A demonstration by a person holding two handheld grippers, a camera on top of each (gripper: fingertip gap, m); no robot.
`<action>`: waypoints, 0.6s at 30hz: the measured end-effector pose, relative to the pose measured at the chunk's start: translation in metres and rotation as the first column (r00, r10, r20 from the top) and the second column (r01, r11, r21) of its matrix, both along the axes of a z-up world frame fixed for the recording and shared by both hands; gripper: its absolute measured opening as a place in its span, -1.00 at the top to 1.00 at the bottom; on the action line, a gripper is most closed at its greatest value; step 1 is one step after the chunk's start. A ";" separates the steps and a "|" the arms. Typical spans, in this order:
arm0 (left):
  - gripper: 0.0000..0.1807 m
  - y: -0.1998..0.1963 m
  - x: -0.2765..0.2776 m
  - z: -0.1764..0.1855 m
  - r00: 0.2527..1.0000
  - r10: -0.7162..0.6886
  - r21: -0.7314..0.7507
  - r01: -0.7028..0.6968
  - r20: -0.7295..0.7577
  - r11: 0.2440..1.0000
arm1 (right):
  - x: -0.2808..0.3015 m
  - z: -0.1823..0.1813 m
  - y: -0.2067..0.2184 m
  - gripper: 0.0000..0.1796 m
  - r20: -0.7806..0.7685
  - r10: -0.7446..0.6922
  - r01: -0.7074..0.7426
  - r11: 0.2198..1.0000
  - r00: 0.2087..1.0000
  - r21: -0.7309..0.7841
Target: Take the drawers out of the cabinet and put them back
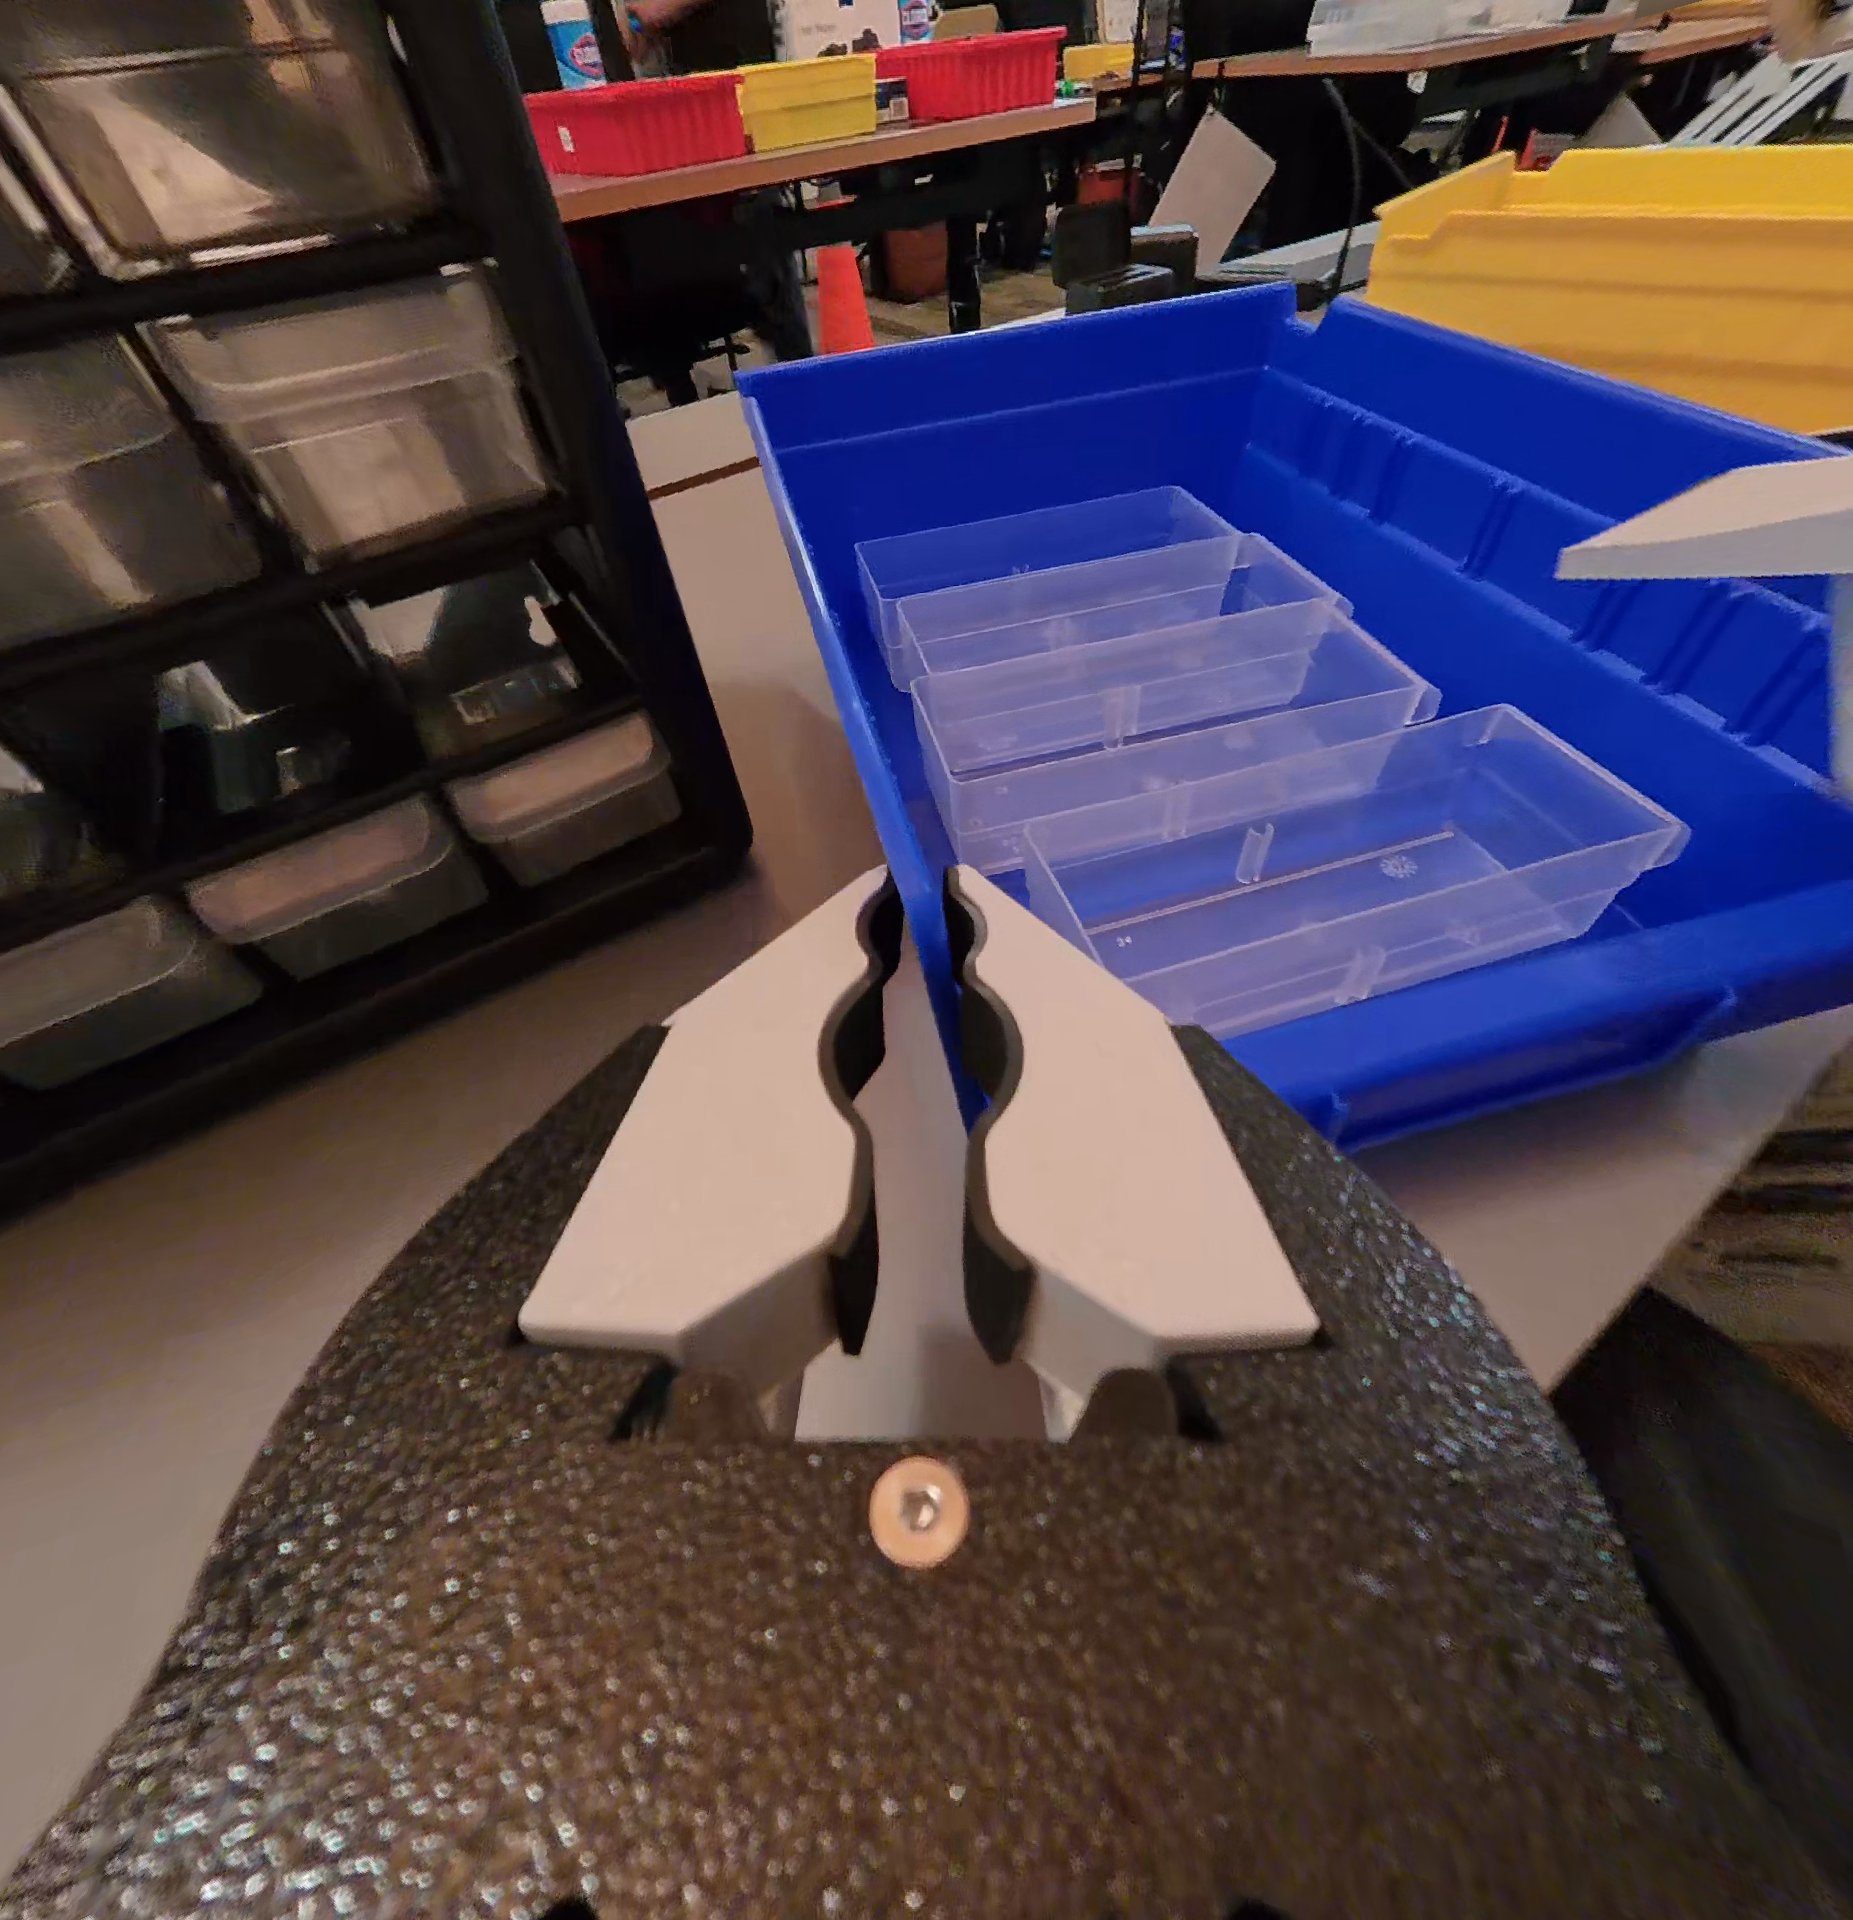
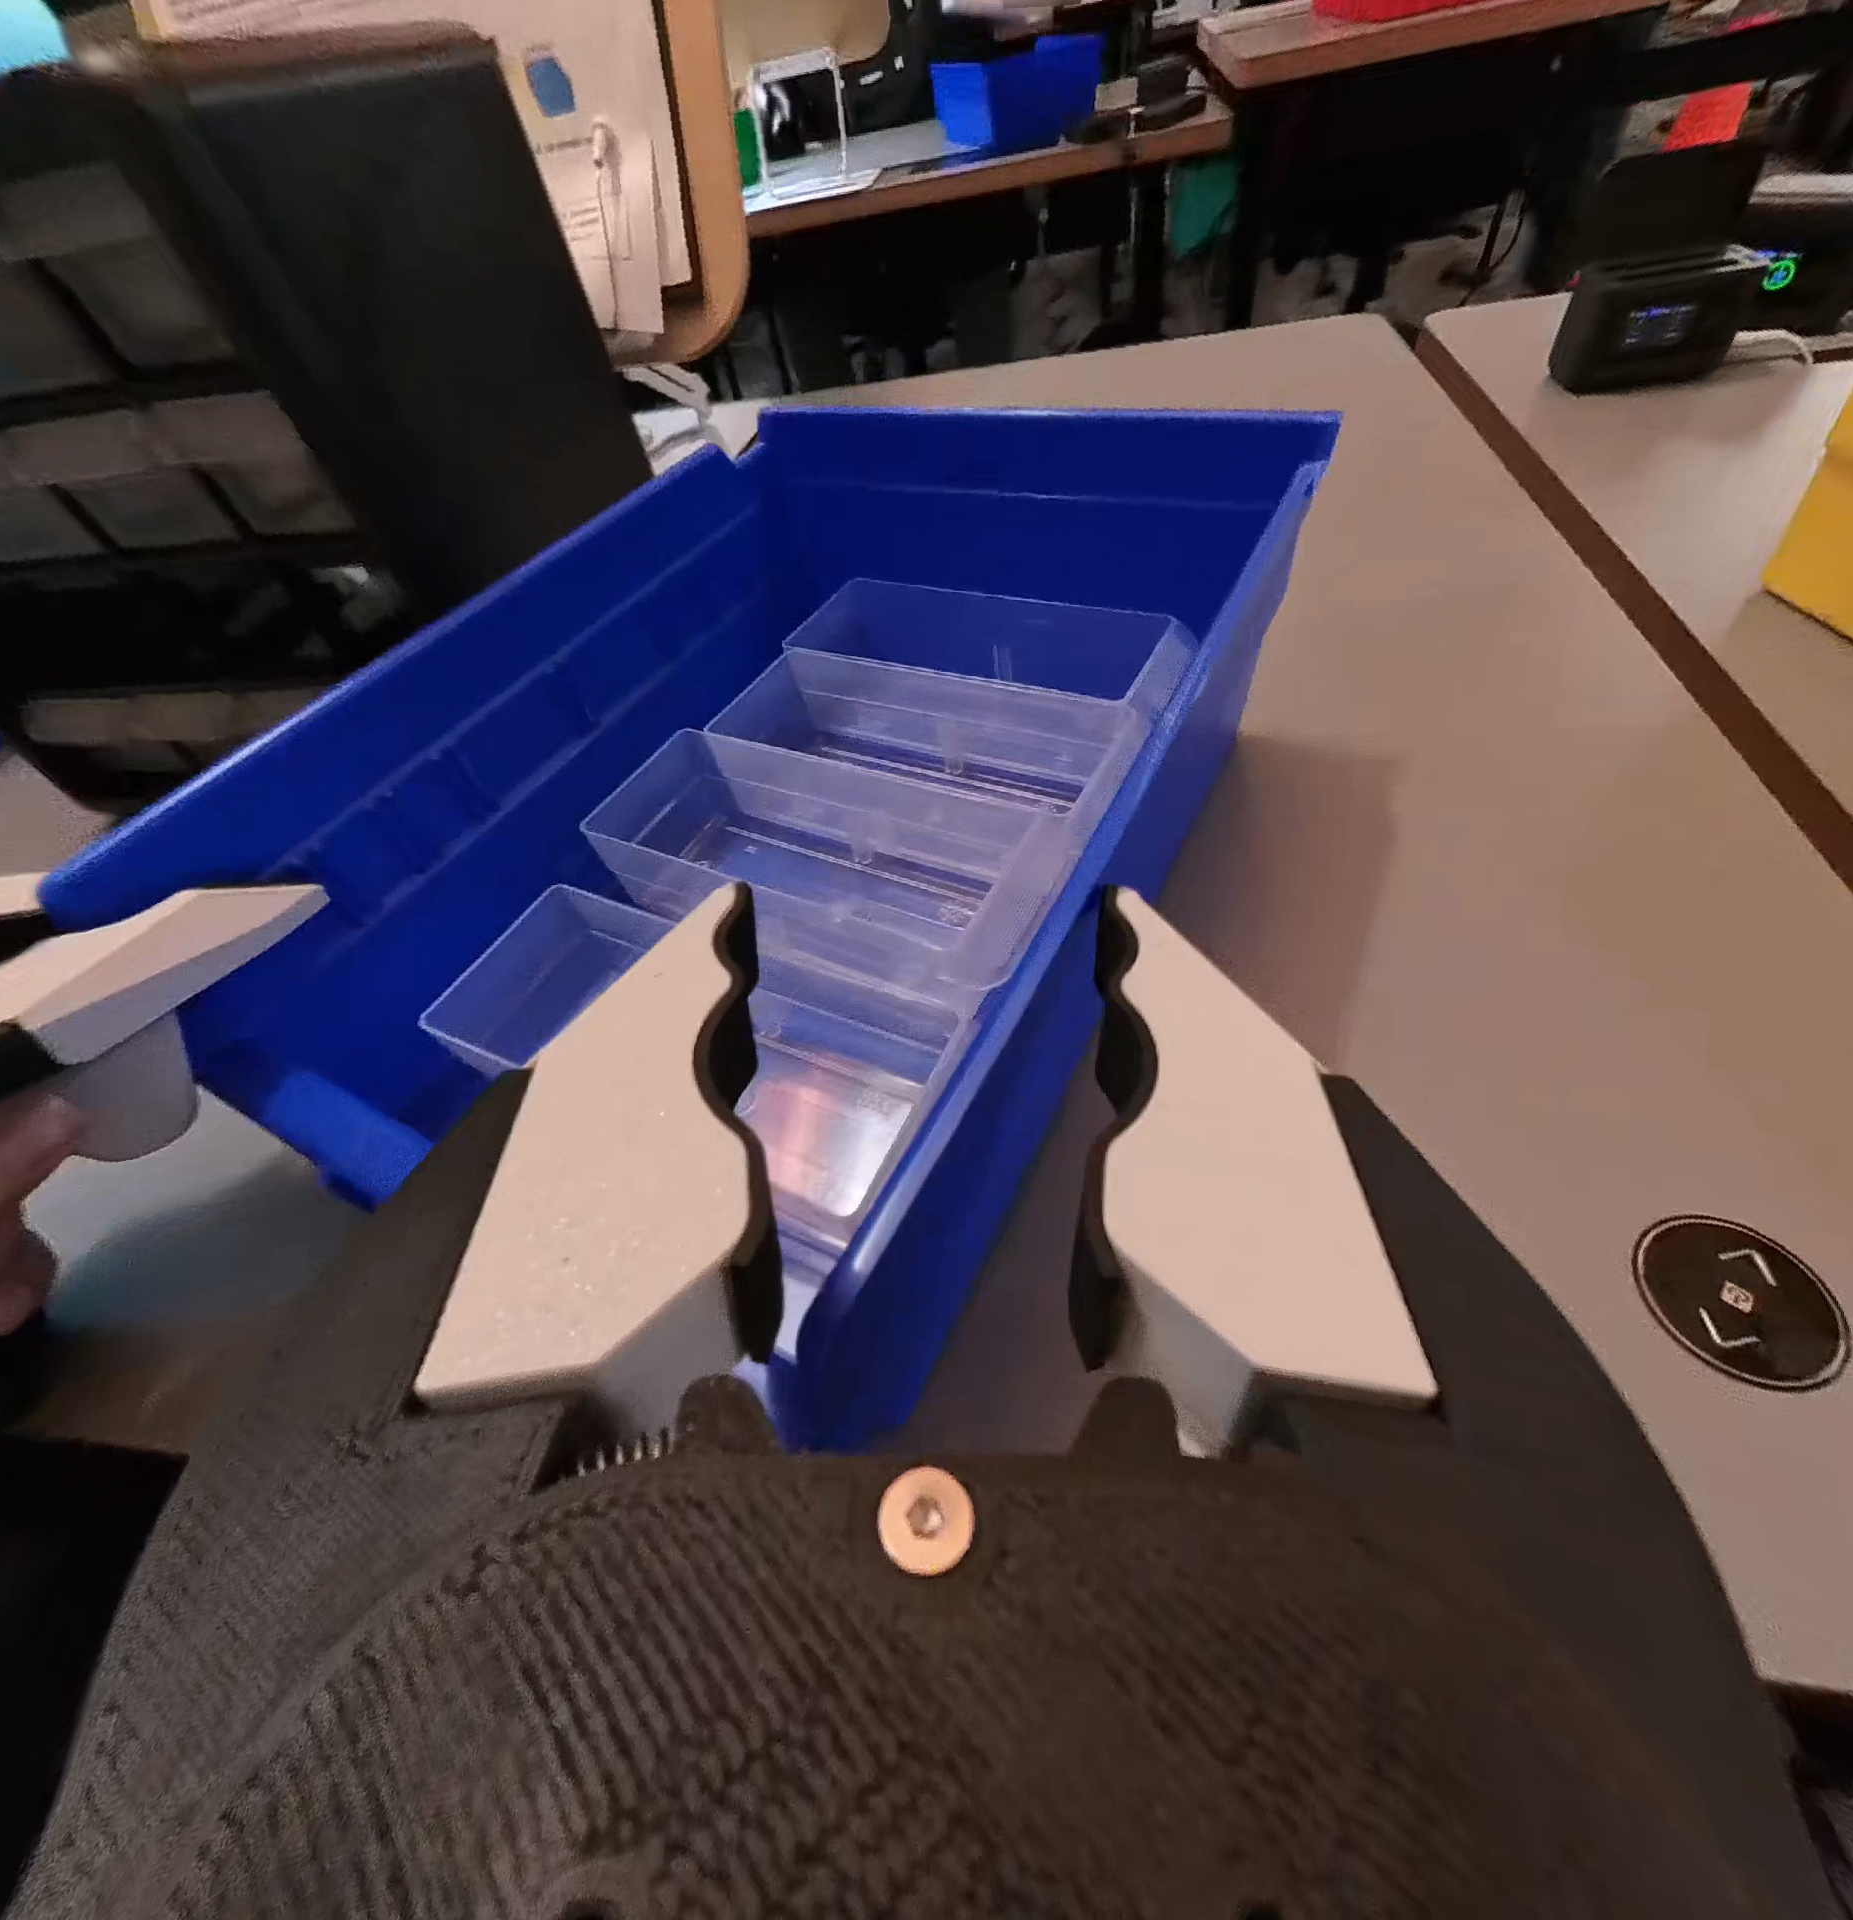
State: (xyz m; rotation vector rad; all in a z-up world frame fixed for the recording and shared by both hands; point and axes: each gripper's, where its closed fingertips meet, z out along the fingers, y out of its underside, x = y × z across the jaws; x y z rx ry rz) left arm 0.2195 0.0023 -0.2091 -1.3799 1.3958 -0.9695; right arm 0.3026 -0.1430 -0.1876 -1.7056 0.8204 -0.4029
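- the left grey two-finger gripper (image 1: 922, 883) hangs above the grey table top (image 1: 226, 1299), between the black-framed drawer cabinet (image 1: 548, 312) and the blue plastic bin (image 1: 1524, 447); its tongs are almost together, a thin slit between them, nothing held.
- the right grey two-finger gripper (image 2: 922, 899) has its tongs wide apart, straddling the bin's near corner and side wall, nothing clamped yet.
- the clear rectangular plastic drawers (image 1: 1348, 862) lie in the bin in an overlapping row, each leaning on its neighbour; they are out of the cabinet.
- judging by this, the step in hand is to lift one drawer back out of the bin for its slot.
- to do it well, i would take the nearest, topmost drawer first, pinch one thin side wall near its middle, and lift straight up so the ones beneath do not drag along.
- clear plastic is slick and flexes; a gentle, square pinch seems safer than a corner grab.
- the free left gripper could steady the bin's rim.
- count: five drawers show in the bin in the right wrist view, though the overlap makes this uncertain; one blue bin on this table; one cabinet, with at least two dark open slots (image 1: 465, 655).
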 end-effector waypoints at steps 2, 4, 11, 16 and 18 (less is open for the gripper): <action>0.94 -0.003 -0.015 0.000 1.000 -0.022 0.011 0.022 -0.002 1.000 | -0.009 -0.002 0.001 0.26 0.028 -0.011 0.012 0.999 1.000 -0.051; 0.94 -0.004 -0.030 0.000 0.999 -0.041 0.017 0.040 0.000 0.999 | -0.021 -0.003 0.002 0.23 0.064 -0.023 0.030 0.994 0.998 -0.107; 0.92 0.001 -0.079 0.000 0.994 -0.112 0.033 0.112 -0.005 0.993 | -0.065 -0.009 0.006 0.23 0.107 -0.054 0.072 0.981 0.993 -0.178; 0.89 0.002 -0.119 0.000 0.985 -0.169 0.043 0.170 -0.019 0.985 | -0.101 -0.012 0.007 0.31 0.122 -0.062 0.087 0.974 0.991 -0.210; 0.87 -0.001 -0.135 0.000 0.978 -0.208 0.050 0.210 -0.029 0.976 | -0.117 -0.012 0.001 0.34 0.111 -0.067 0.092 0.965 0.992 -0.245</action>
